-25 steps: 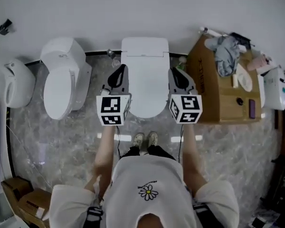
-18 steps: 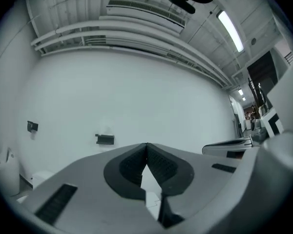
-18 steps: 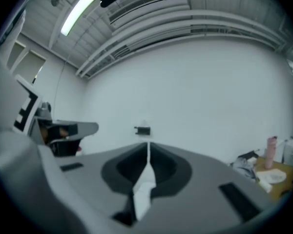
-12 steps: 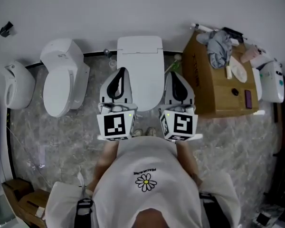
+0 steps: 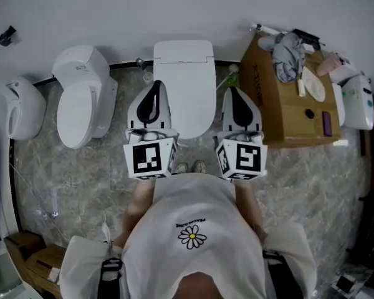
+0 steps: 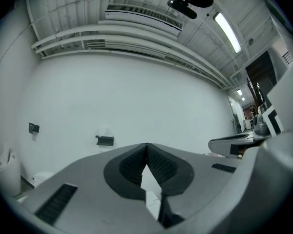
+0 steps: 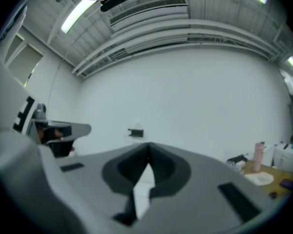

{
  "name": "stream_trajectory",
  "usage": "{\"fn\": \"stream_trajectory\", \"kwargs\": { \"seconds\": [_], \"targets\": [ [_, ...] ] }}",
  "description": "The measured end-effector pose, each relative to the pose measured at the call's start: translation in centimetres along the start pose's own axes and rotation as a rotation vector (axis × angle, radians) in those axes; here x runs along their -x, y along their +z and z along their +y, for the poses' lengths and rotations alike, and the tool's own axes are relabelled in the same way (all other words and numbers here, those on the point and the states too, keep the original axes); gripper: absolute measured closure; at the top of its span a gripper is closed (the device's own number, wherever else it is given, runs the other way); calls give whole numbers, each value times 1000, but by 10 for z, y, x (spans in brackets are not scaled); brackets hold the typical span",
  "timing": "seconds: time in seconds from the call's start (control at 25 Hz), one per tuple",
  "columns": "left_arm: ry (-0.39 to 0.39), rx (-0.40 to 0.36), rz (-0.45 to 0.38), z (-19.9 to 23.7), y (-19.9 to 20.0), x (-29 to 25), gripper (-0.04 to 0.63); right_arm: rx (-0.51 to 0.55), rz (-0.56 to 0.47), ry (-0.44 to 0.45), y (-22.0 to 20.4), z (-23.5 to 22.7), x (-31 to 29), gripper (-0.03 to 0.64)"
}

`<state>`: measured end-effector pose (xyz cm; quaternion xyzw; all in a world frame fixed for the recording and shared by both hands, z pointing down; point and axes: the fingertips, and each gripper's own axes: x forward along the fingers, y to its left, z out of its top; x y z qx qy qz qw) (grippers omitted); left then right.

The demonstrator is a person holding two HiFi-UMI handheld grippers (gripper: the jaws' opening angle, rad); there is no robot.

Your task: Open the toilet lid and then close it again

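Observation:
The white toilet (image 5: 183, 86) stands against the far wall in the head view, its lid lying flat and closed. My left gripper (image 5: 154, 86) hovers over the lid's left edge and my right gripper (image 5: 232, 91) beside its right edge, both held high, apart from it. Neither touches the toilet. In the left gripper view the left gripper (image 6: 146, 145) points level at the white wall, pads pressed together with nothing between. The right gripper (image 7: 148, 144) looks the same in its own view, shut and empty.
A second white toilet (image 5: 81, 101) stands left, with a white fixture (image 5: 19, 108) beyond it. A cardboard box (image 5: 280, 114) carrying a cloth and small items sits right of the toilet. Smaller boxes (image 5: 31, 260) lie at the lower left. My feet (image 5: 191, 166) stand before the bowl.
Both grippers have lifted and drawn back from the toilet's sides toward my body as I straightened up. The lid stays flat and closed throughout.

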<state>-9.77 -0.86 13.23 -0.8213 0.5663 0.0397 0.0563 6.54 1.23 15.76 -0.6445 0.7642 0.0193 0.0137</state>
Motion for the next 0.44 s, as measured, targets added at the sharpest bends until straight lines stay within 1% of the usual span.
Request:
{"fn": "stream_trajectory", "kwargs": {
  "seconds": [0.24,0.32,0.44],
  "targets": [
    [-10,0,12,1,-2,2,571,9,4,11,0,6,2,588],
    [-15,-6,7,1,-2,3,571,11,2,15,0,9,3,588],
    [-14,6,0,2,-2,7,571,11,1,25,0,15,5,588]
  ]
}}
